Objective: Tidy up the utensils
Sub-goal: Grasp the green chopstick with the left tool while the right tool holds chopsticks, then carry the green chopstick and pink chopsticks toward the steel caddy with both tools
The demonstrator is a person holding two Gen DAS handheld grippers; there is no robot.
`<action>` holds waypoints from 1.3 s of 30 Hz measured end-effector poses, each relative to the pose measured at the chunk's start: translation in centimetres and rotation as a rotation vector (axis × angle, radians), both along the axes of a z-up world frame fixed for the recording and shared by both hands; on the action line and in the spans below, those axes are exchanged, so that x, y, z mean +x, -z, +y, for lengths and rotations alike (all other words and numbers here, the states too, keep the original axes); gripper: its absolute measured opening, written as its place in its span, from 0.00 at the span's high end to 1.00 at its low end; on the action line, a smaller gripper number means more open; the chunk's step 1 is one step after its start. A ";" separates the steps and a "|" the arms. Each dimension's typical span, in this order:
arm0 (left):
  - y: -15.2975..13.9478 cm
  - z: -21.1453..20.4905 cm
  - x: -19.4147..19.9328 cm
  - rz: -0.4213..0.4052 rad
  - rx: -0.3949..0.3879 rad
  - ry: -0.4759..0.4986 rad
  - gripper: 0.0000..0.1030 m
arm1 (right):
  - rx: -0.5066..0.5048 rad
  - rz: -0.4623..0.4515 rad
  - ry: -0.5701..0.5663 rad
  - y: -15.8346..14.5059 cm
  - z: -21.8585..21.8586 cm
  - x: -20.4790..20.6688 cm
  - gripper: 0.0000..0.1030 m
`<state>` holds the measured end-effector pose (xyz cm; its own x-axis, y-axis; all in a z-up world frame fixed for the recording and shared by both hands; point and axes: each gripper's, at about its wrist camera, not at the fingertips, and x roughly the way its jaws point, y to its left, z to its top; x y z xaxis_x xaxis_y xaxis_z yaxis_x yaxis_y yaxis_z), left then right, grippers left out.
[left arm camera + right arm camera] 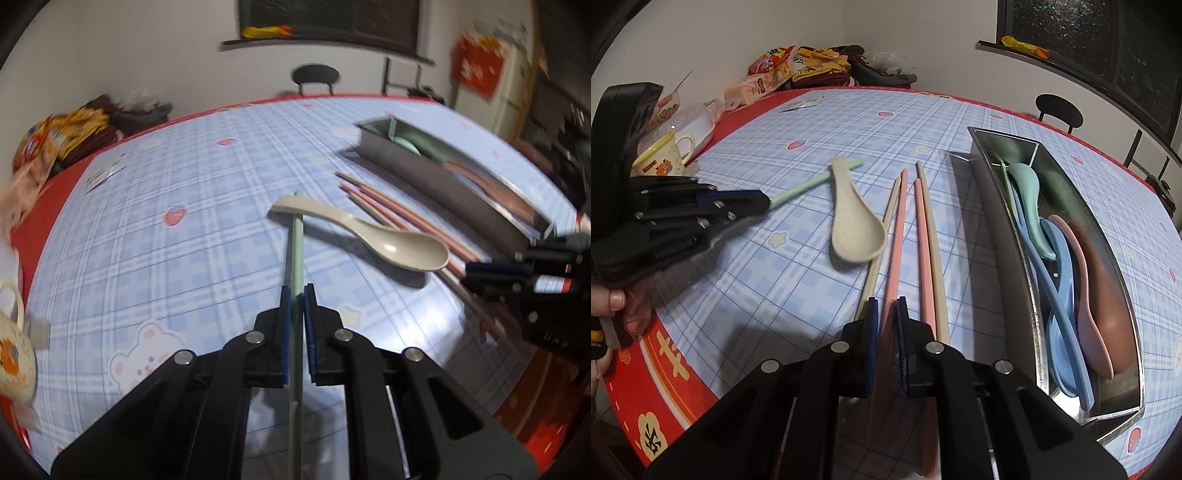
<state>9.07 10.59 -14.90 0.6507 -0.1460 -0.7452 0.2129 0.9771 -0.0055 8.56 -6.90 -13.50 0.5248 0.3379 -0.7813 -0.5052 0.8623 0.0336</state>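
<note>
Nearest us, our left gripper (294, 295) pinches a green chopstick (295, 251), whose far end lies under the handle of the beige spoon (369, 230) on the worktop (166, 258). Our right gripper (886, 310) has its jaws around a pink chopstick (895, 251); we cannot tell whether they are pressed onto it yet. Beside it lie a second pink chopstick (922, 251) and two beige chopsticks (932, 236), all loose on the checked cloth.

The metal tray (993, 206) to the right already holds green, blue and pink spoons and some chopsticks, so we judge the sorting partly done: one spoon and five chopsticks are left outside.

For room, the middle of the worktop is open, but the tray's near wall stands just beside the chopsticks. A mug (663, 158) and snack packets (768, 70) crowd the far-left edge, well apart from our work
</note>
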 end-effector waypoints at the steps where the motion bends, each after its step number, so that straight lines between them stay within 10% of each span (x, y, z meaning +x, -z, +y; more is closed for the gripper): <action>1: -0.1 0.6 0.0 -0.003 -0.026 -0.020 0.89 | -0.001 -0.002 0.003 0.0 0.0 0.0 0.92; 10: -1.0 4.5 -0.8 -0.065 -0.211 -0.135 0.90 | 0.008 -0.074 -0.010 -0.6 0.1 -1.1 0.94; 39: 0.9 -1.9 1.6 0.073 0.137 0.022 0.86 | 0.077 -0.052 0.017 -0.8 -1.1 -0.7 0.93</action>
<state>10.63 8.74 -15.77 0.5917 -0.0536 -0.8044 0.2385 0.9648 0.1111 7.90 -7.97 -12.74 0.5698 0.3863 -0.7253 -0.4932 0.8668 0.0742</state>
